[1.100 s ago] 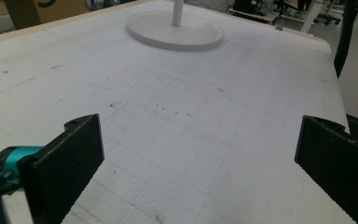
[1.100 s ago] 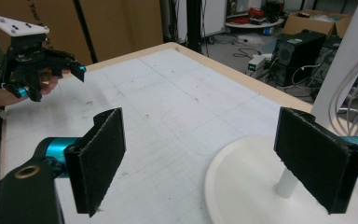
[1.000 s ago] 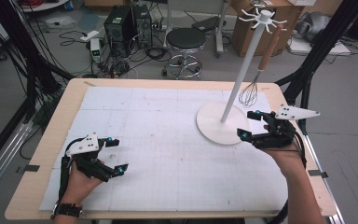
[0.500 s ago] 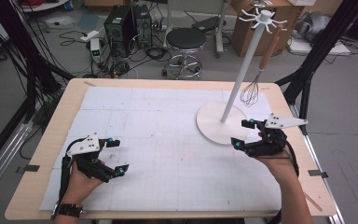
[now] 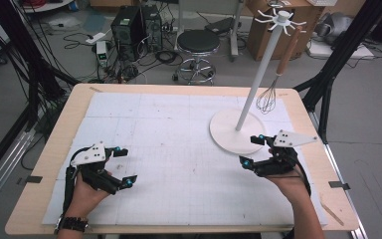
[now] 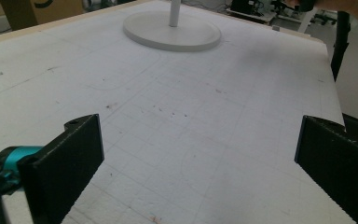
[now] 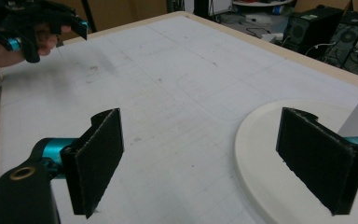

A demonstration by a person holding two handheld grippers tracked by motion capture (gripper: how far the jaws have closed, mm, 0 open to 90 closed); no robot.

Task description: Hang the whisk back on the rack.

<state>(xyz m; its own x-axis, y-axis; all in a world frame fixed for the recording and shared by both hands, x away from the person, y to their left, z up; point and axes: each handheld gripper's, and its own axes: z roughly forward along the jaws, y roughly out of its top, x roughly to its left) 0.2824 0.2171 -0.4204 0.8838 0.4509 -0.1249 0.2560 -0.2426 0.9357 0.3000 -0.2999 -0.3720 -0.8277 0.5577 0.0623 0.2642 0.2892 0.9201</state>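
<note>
Matt white gridded mat (image 5: 179, 144); wood table (image 5: 59, 129) edge; wire whisk (image 5: 267, 97), wooden handle.

A white stand (image 5: 238, 130) with a round flat base and a leaning pole sits at the right of the frame; a wire whisk (image 5: 268, 97) with a wooden handle hangs from its hooked top.

One table (image 5: 49, 149), covered by one white gridded mat (image 5: 169, 149). On the mat stands one white rack (image 5: 238, 130) with a round base; one whisk (image 5: 268, 97) hangs from the rack's top. Two grippers are over the mat: the left gripper (image 5: 123, 167) well apart from the rack, the right gripper (image 5: 252, 150) just beside its base. Behind the table, on the floor beyond the rack, one black stool (image 5: 199, 42) and one cardboard box (image 5: 263, 35)
</note>
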